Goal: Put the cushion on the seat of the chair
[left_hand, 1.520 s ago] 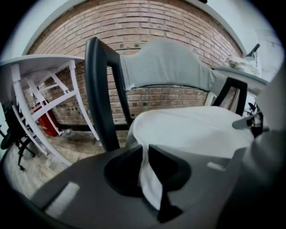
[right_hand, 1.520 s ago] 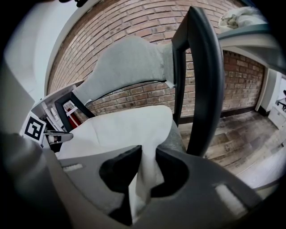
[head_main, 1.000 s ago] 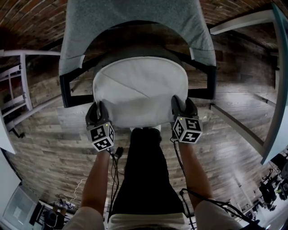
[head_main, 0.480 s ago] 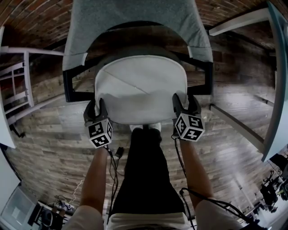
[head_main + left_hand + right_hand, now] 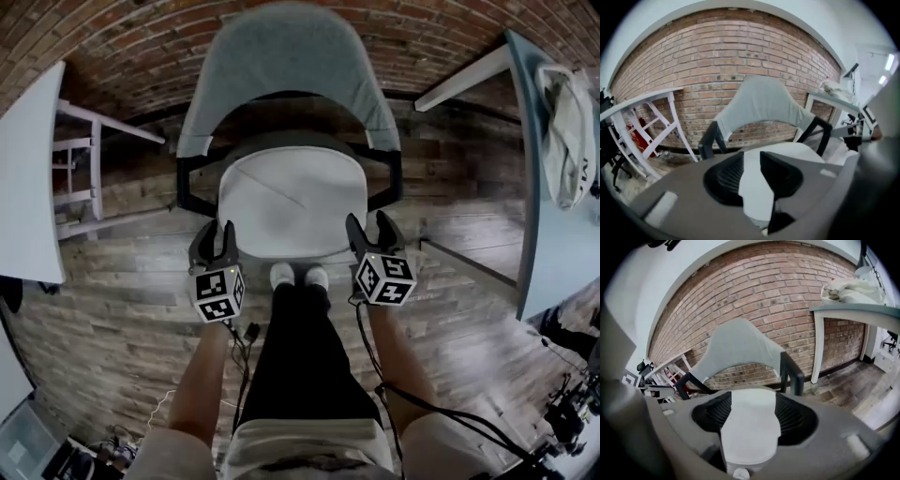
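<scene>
Brick wall (image 5: 122, 56) behind, white cushion (image 5: 292, 202) lies on the chair (image 5: 281, 56) seat; my left tool (image 5: 215, 234) and right tool (image 5: 369, 225) both gape empty.

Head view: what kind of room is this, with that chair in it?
Probably an office or a studio workroom. There is a bare brick wall, a wooden plank floor, desks such as the table at the right, and an office-style chair with a white cushion on its seat.
</scene>
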